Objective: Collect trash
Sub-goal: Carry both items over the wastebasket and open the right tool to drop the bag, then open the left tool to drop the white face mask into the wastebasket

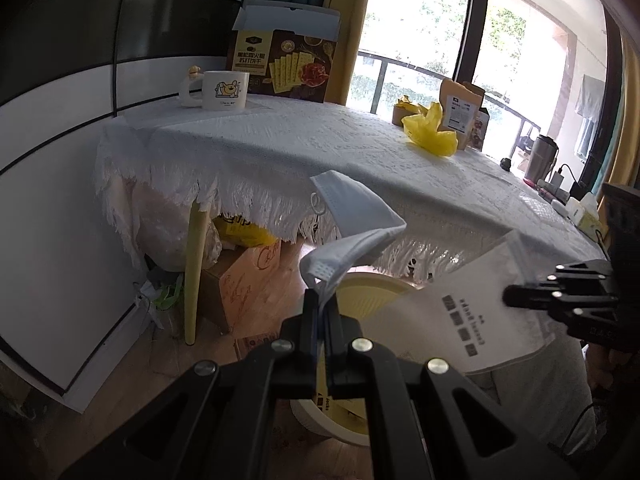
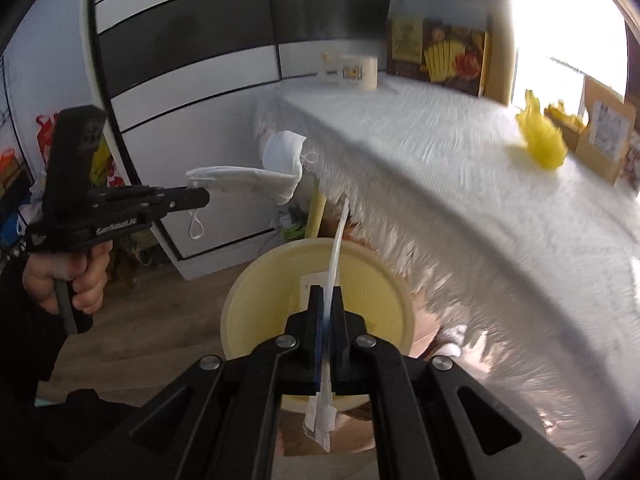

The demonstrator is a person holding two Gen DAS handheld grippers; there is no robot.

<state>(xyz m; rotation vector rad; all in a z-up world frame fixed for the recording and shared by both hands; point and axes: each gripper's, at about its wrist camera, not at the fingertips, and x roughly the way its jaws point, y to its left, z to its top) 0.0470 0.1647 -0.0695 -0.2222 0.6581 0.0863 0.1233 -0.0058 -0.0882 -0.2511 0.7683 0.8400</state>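
left gripper fingers pinched tight on face mask, mask hangs in air above bin. right gripper fingers clamped on white packet, also over bin. pale yellow bin on floor beside table, holds flat wrapper inside. yellow bag on table.

We see a soft, matt white non-woven fabric face mask and a flat white paper-like packet with grey print. Below them, the round pale-yellow plastic bin looks smooth with fine ribbing inside. A rough, fringed white woven tablecloth hangs above a brown wood-grain floor, and the matt black plastic grippers carry shiny metal pins.
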